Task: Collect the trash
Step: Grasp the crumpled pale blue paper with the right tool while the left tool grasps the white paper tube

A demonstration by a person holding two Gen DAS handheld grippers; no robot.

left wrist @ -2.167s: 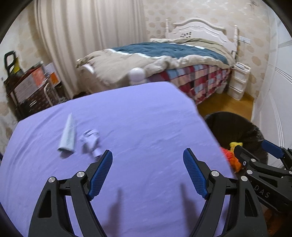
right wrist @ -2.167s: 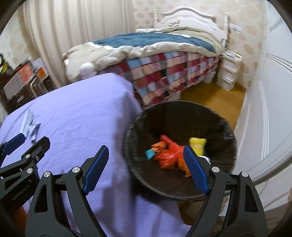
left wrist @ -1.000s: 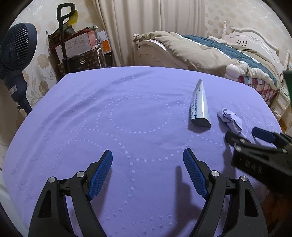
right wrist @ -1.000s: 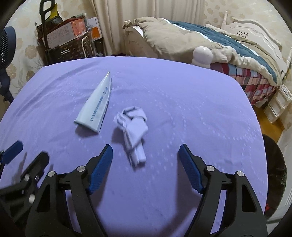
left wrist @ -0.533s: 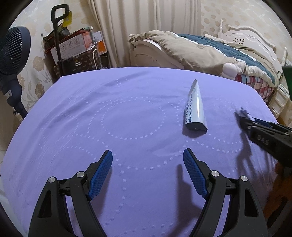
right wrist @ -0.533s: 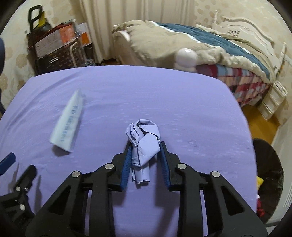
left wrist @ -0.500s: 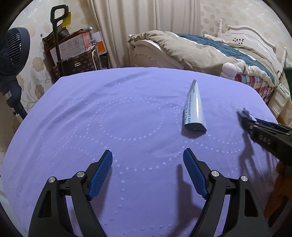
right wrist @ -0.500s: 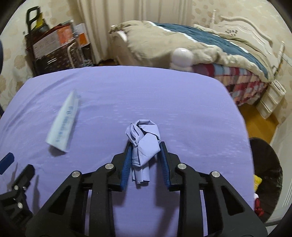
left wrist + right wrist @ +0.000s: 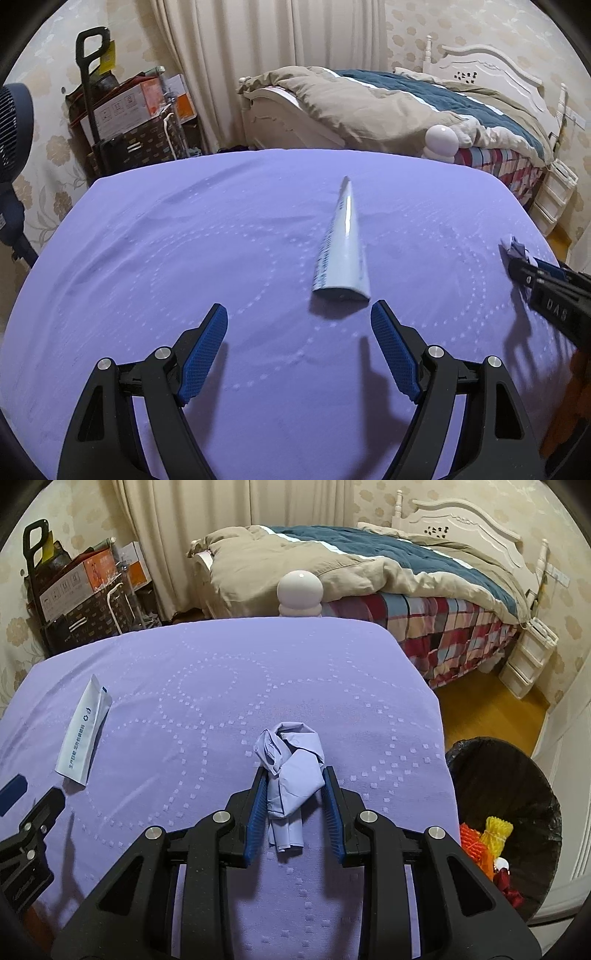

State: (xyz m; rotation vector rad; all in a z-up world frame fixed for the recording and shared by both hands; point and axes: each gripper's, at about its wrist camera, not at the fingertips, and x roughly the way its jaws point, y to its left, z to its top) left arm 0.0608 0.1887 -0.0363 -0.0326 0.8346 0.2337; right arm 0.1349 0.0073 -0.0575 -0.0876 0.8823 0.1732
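Observation:
A crumpled lilac glove [image 9: 290,766] is pinched between the blue pads of my right gripper [image 9: 293,797], which is shut on it above the purple-covered table [image 9: 229,672]. The same glove [image 9: 515,249] pokes out of that gripper [image 9: 524,267] at the right edge of the left wrist view. A flattened white and blue tube [image 9: 343,247] lies on the cloth just beyond my left gripper [image 9: 297,339], which is open with nothing between its pads. In the right wrist view the tube [image 9: 83,731] lies at the left.
A black-lined trash bin [image 9: 506,812] holding orange, yellow and red bits stands on the floor at the table's right corner. Past the table are a bed [image 9: 369,565], a white drawer unit [image 9: 532,657], stacked boxes [image 9: 136,114] and a fan [image 9: 11,147].
My right gripper closed on the glove, lifted it and carried it to the right, toward the bin. My left gripper moved closer to the tube, still open.

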